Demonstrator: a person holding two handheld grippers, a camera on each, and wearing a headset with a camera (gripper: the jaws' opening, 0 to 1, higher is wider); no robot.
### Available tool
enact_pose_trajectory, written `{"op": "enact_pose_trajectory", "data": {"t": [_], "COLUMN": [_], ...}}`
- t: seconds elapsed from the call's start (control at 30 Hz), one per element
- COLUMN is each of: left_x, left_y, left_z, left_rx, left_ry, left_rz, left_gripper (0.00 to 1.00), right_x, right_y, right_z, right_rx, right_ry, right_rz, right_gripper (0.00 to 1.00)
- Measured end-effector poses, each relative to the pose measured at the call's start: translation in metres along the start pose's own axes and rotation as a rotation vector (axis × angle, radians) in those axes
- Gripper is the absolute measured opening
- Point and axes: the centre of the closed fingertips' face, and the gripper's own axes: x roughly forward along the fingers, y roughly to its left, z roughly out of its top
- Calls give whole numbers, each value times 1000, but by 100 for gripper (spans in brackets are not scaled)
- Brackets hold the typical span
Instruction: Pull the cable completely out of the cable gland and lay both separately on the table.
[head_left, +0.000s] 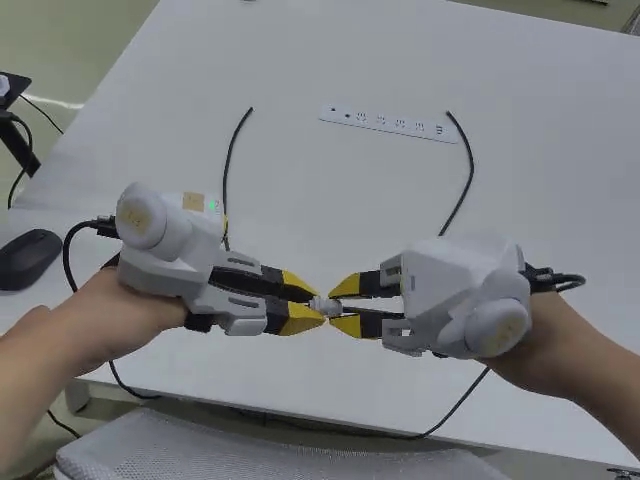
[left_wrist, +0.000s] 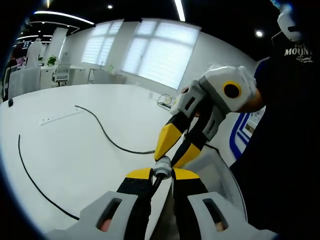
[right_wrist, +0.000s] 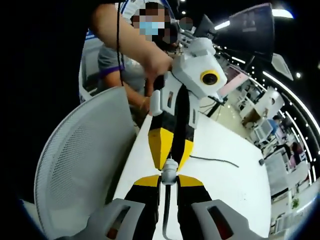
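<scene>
Two sets of yellow-tipped fingers meet nose to nose in the lower centre of the head view, in front of the near part of the white tabletop (head_left: 330, 210). The left gripper (head_left: 308, 303) comes in from the left of the frame and the right gripper (head_left: 342, 305) from the right. The small pale cable gland (head_left: 323, 303) is held in the air between their tips.

Both pairs of fingers are drawn in narrow around the gland, one pair from each end. In the left gripper view the gland sits at the tips of that gripper's own fingers (left_wrist: 140, 175), low in the frame. A thin black cable (left_wrist: 156, 186) runs back down between them. The right gripper view has a dark strand between its own fingers too. Whether either pair presses on the gland's body or on the cable beside it, I cannot tell.

Toward the top of the head view a white power strip (head_left: 390, 122) lies flat. A black cord (head_left: 230, 165) trails down at its left and a second cord (head_left: 466, 175) at its right. A grey mesh chair back (head_left: 200, 445) shows along the bottom edge.
</scene>
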Motion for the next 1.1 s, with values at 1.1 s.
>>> {"op": "enact_pose_trajectory", "data": {"t": [1.1], "left_x": [-11], "left_y": [-9], "left_z": [-10], "left_rx": [259], "left_ry": [59], "left_rz": [-11], "left_gripper": [15], "right_x": [-7], "right_y": [-6], "right_z": [5], "right_rx": [1170], "right_ry": [-256], "right_rz": [551], "right_gripper": [20]}}
